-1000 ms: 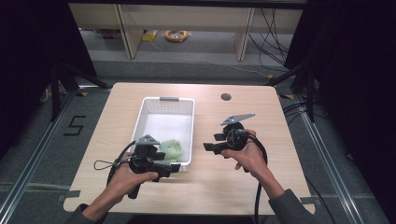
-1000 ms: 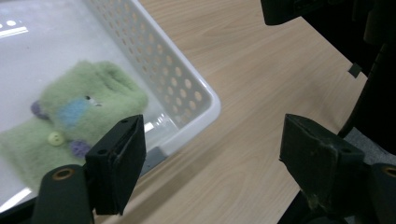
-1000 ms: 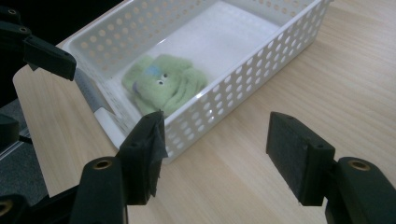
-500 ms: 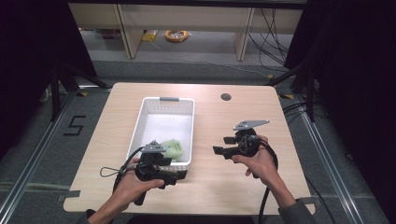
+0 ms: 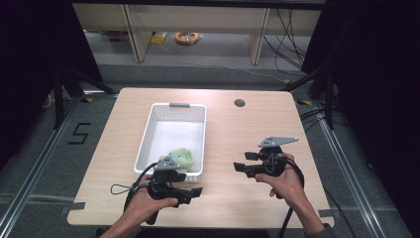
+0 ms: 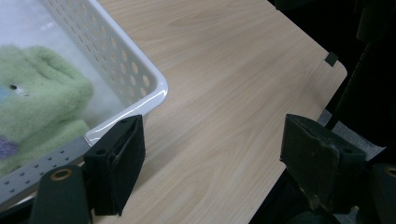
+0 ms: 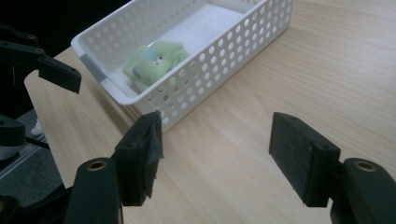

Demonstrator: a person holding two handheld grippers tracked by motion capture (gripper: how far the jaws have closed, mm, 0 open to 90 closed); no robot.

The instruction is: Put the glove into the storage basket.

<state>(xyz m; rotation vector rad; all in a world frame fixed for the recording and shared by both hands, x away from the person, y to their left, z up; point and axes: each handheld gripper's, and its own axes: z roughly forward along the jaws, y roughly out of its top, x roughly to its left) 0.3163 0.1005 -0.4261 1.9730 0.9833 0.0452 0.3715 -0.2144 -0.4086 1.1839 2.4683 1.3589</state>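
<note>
A white perforated basket (image 5: 148,134) stands on the table left of centre, and a green plush toy (image 5: 182,159) lies in its near end. My left gripper (image 5: 194,193) is held low by the table's front edge, just in front of the basket's near right corner. It points right, open and empty. In the left gripper view the basket's corner (image 6: 154,84) and the plush toy (image 6: 42,107) lie beside the left gripper (image 6: 212,140). My right gripper (image 5: 243,161) hovers right of the basket, pointing left at it. The right gripper (image 7: 217,140) stands open over bare wood, with the basket (image 7: 140,95) and toy (image 7: 154,63) beyond.
The wooden table (image 5: 257,129) has a round cable hole (image 5: 239,103) at the back right. Its front right corner (image 6: 332,65) is close to the left gripper. A floor mark "5" (image 5: 79,133) lies to the left, and shelving with an orange coil (image 5: 187,37) stands behind.
Both hands have drawn back toward the front edge and shifted right. The left gripper has left the basket's near end, and the right gripper has moved away from the basket's side.
</note>
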